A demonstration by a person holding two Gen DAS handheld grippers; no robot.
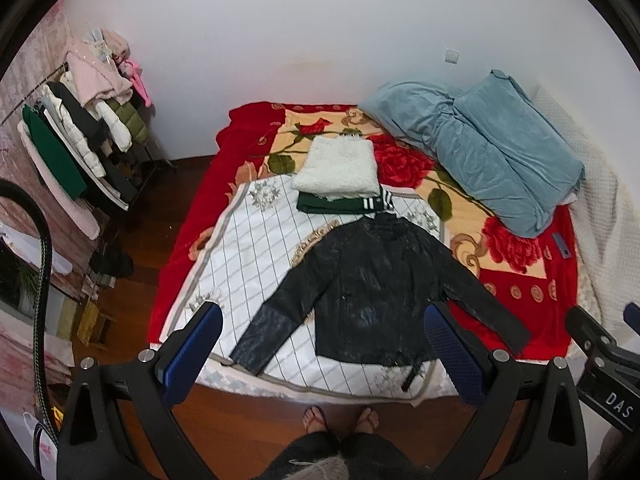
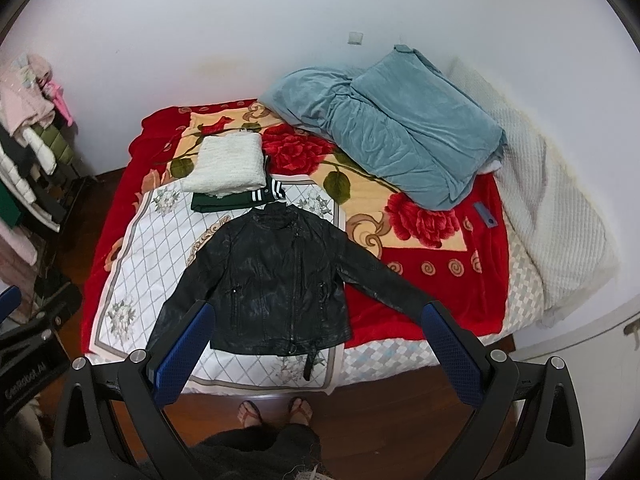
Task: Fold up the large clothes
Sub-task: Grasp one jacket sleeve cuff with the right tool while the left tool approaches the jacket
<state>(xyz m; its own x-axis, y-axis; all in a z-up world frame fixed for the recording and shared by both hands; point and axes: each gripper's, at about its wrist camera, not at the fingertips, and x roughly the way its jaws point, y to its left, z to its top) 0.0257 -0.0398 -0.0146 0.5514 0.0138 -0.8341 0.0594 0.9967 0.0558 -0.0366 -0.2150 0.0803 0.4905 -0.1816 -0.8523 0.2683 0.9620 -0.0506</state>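
Evidently the black leather jacket (image 2: 276,280) lies flat on its back on the white checked cloth (image 1: 248,248) over the bed, both sleeves splayed outward, probably so each can be folded inward. Behind its collar sit 2 folded garments: a white fleece (image 2: 228,166) atop a green one (image 2: 228,201) (likely finished pieces). The left gripper (image 1: 324,350) and right gripper (image 2: 316,344) hang above the near edge, each spread wide and empty.

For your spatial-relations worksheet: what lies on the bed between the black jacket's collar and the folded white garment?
A folded green garment with striped trim lies between the black jacket and the white garment, partly under the latter; both wrist views show it.
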